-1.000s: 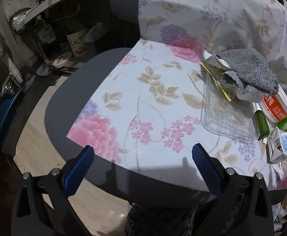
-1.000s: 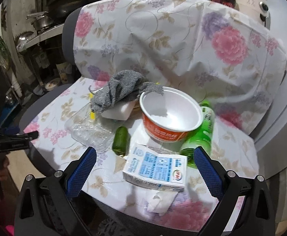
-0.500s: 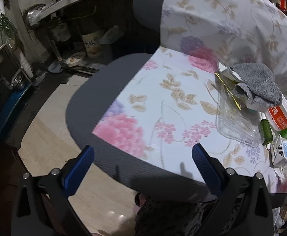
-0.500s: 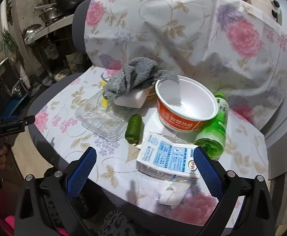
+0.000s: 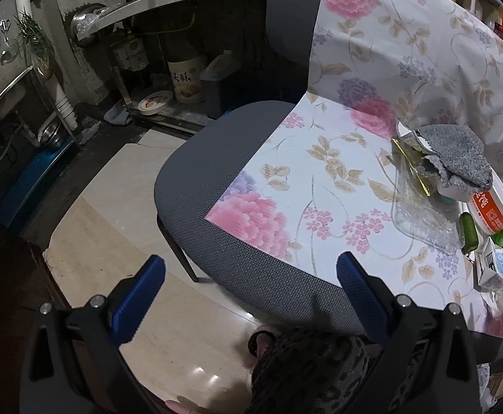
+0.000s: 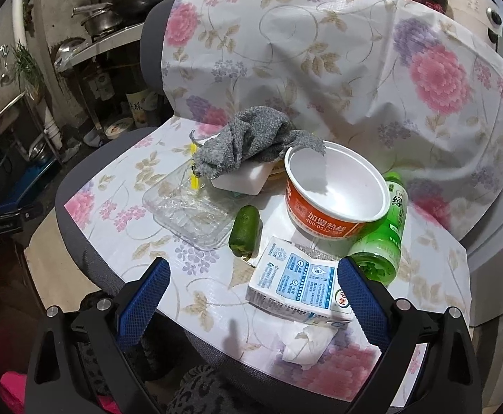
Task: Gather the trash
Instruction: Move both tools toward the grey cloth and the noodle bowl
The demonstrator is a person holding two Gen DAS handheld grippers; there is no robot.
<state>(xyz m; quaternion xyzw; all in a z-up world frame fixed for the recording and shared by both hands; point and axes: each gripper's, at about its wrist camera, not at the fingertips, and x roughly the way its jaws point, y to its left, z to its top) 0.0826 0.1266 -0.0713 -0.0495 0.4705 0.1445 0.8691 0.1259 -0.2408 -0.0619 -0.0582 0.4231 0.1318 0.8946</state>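
Nothing collected yet: the right gripper (image 6: 251, 296) hangs with jaws spread wide and empty just over the near edge of the flowered chair seat (image 6: 120, 214), the milk carton (image 6: 299, 286) and crumpled tissue (image 6: 303, 341) right beneath it. Behind those sit the orange bowl (image 6: 334, 200), green bottle (image 6: 386, 234), clear tray (image 6: 189, 214) and grey cloth (image 6: 251, 138) (all untouched, I'd say). Off left, the left gripper (image 5: 251, 293) is spread and empty too, well apart from the pile.
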